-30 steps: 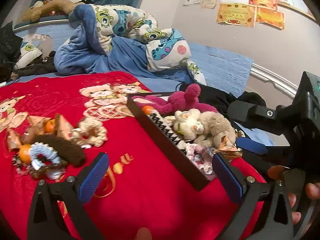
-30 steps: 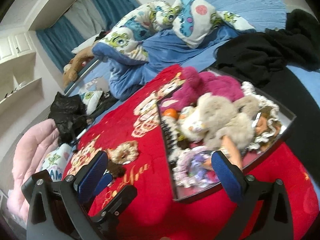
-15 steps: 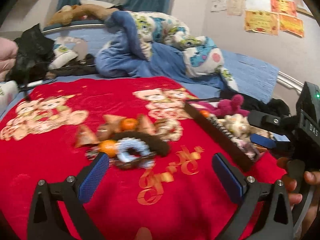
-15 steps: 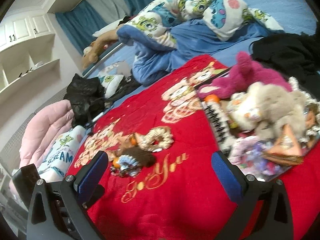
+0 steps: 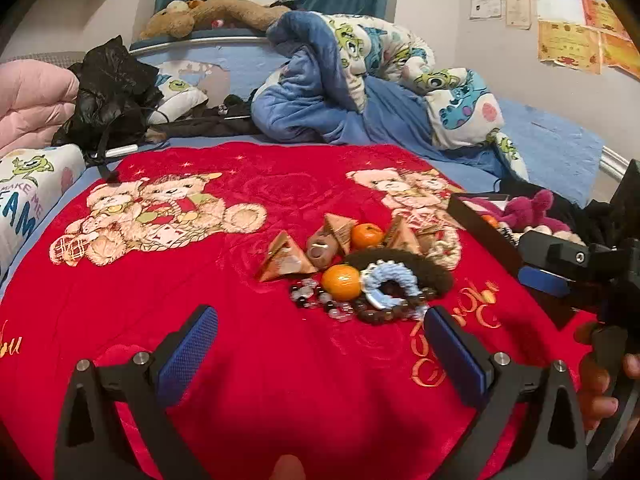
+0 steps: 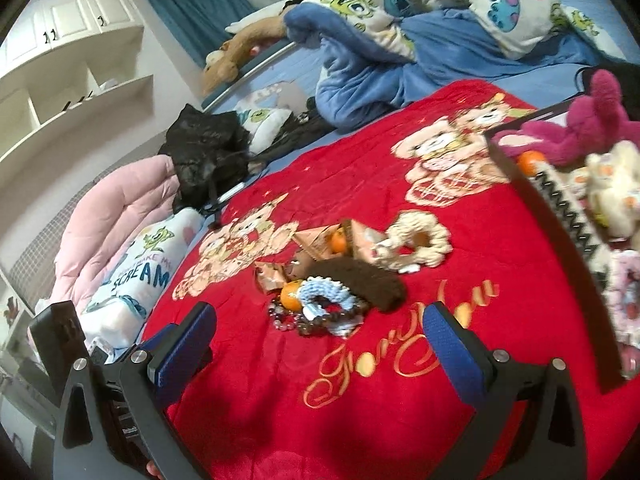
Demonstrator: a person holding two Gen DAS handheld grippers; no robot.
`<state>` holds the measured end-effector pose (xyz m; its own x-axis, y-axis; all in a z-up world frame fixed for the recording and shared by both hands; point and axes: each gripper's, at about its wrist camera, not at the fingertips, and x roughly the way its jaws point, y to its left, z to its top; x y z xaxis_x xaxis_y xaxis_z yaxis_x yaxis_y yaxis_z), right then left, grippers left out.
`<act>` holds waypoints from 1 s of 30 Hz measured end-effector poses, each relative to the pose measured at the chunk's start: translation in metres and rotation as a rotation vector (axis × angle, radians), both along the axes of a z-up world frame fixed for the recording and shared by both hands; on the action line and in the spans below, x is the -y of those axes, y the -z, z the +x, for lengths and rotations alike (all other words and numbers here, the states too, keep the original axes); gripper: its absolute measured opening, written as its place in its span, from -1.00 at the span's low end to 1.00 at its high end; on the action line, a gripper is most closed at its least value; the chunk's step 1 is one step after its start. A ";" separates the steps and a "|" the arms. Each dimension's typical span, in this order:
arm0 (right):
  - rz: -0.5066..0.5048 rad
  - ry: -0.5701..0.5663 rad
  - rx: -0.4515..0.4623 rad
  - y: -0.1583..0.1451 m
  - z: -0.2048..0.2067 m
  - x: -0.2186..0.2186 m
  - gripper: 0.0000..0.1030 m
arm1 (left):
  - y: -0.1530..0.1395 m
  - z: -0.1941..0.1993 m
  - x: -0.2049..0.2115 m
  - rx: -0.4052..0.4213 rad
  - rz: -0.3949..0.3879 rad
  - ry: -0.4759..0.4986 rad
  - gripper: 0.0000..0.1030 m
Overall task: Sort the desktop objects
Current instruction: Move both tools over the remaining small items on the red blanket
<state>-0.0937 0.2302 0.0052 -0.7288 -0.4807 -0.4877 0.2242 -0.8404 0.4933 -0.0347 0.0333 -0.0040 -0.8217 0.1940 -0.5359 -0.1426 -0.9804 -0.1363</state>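
**Sort roughly halfway – tray part filled, one heap left on the blanket**

Done so far, judging by how things lie: the black tray (image 6: 520,176) at the right edge of the red blanket (image 5: 248,352) already holds a pile – a magenta plush (image 6: 592,128), a pale plush (image 6: 612,184), a small orange (image 6: 530,160), a black-and-white zigzag clip (image 6: 568,208) along the near wall, and a pink-white scrunchie (image 6: 628,292) at the near end. Looks well stocked, no clear split into compartments visible.

Left to do: a tight cluster sits mid-blanket, well apart from the tray. In it – two mandarins (image 5: 342,281) (image 5: 367,235), several tan triangular packets (image 5: 285,258), a brown fuzzy scrunchie (image 5: 404,264), a blue knitted scrunchie (image 5: 390,280) lying on it, bead bracelets (image 5: 340,308) at the front, and a cream scrunchie (image 6: 416,240) on the tray side. Items touch and overlap, so each will prob. need picking off one at a time; beads are tangled under the blue scrunchie.

Grippers: left gripper (image 5: 320,356) has its fingers spread wide, nothing between them, aimed at the cluster from the near side. Right gripper (image 6: 320,344) also has fingers spread and empty, pointing at the same heap w/ the tray off to its right. In the left view the right gripper's blue pad shows beside the tray, a hand (image 5: 600,392) on its grip.

Est. more than half the visible items are in the tray; approx. ten pieces remain.
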 end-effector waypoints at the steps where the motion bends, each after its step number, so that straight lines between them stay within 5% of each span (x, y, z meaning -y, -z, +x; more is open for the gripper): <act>1: 0.001 -0.006 0.003 0.001 -0.003 0.003 1.00 | 0.003 -0.003 0.001 0.007 -0.002 -0.004 1.00; 13: 0.114 -0.055 0.005 0.016 -0.047 0.031 1.00 | 0.024 -0.054 -0.006 0.074 -0.052 0.002 1.00; 17: 0.193 -0.109 0.033 0.028 -0.067 0.048 0.74 | 0.034 -0.070 -0.011 0.119 -0.078 0.003 1.00; 23: 0.305 -0.141 0.045 0.036 -0.077 0.060 0.64 | 0.062 -0.093 -0.019 0.251 -0.160 -0.057 1.00; 27: 0.405 -0.135 0.054 0.043 -0.076 0.061 0.51 | 0.062 -0.088 -0.025 0.217 -0.211 -0.071 1.00; 30: 0.437 -0.150 0.034 0.043 -0.073 0.065 0.40 | 0.064 -0.090 -0.020 0.236 -0.180 -0.067 1.00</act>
<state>-0.1665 0.1651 -0.0373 -0.6469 -0.3240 -0.6903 0.3493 -0.9306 0.1094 -0.1251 0.0532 -0.0681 -0.6782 0.0281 -0.7344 -0.0622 -0.9979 0.0192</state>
